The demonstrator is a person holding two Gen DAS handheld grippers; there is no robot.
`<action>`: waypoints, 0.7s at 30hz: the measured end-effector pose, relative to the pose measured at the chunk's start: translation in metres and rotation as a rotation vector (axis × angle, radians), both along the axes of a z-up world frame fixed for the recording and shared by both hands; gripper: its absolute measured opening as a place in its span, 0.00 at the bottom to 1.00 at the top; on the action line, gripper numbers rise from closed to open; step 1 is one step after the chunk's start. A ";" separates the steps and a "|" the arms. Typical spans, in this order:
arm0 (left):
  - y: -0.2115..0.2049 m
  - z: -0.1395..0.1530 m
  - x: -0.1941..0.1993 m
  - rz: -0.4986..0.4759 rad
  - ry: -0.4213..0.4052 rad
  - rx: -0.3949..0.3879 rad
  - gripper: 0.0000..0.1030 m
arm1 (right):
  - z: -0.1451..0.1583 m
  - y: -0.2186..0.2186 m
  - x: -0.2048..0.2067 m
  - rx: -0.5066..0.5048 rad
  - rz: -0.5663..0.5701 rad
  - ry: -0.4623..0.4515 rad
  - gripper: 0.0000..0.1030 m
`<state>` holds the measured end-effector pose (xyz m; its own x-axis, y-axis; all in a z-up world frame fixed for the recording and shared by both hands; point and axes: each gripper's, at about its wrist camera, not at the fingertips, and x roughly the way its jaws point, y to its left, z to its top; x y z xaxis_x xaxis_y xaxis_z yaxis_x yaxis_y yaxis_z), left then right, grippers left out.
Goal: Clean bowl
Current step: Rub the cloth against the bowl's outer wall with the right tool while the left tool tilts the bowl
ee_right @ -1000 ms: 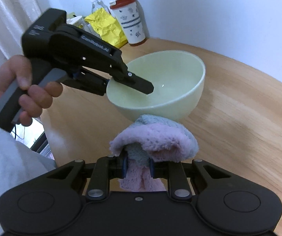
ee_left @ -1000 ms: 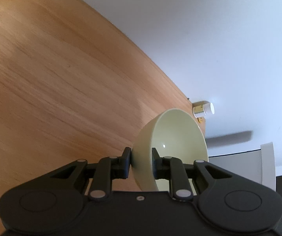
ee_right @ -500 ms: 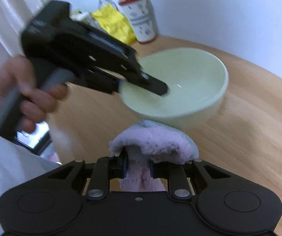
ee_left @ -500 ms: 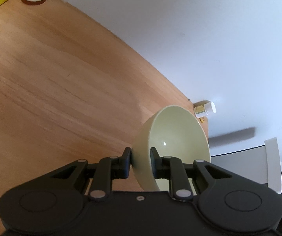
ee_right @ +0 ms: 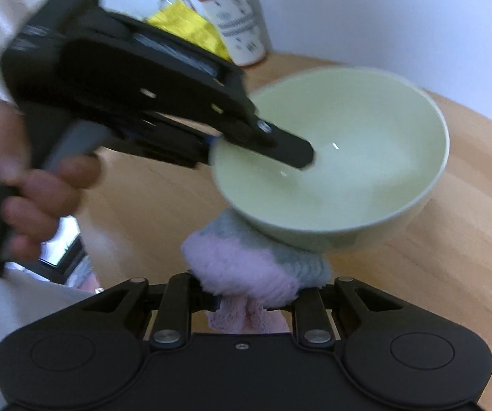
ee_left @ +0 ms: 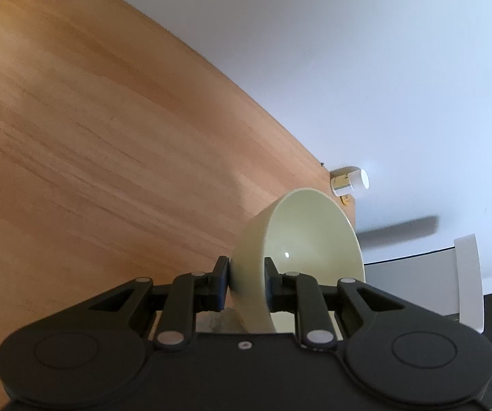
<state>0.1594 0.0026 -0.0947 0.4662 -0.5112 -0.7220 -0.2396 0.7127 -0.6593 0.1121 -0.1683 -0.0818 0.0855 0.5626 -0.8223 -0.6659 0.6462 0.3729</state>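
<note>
Wooden table [ee_left: 109, 144] against a white wall [ee_left: 348, 51]; at its far corner a white paper cup with red lid [ee_right: 237, 24] next to a yellow packet [ee_right: 187, 29], blurred clear bottle behind them, plus a small white cylindrical knob [ee_left: 350, 181] off the table's far edge.

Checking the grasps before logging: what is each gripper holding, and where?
Left gripper clamps the bowl by its rim wall. Right gripper pinches the cloth by its lower bunched part.
</note>
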 end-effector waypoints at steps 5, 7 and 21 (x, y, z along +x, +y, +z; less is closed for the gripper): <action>0.001 0.002 0.000 0.003 -0.007 0.026 0.18 | 0.007 0.004 -0.005 0.033 0.010 0.009 0.22; 0.000 0.001 0.000 0.001 0.000 0.035 0.18 | 0.017 0.006 -0.009 0.065 0.024 0.005 0.22; 0.005 -0.001 0.000 -0.009 0.001 -0.002 0.18 | 0.033 0.014 -0.016 0.063 -0.020 0.018 0.22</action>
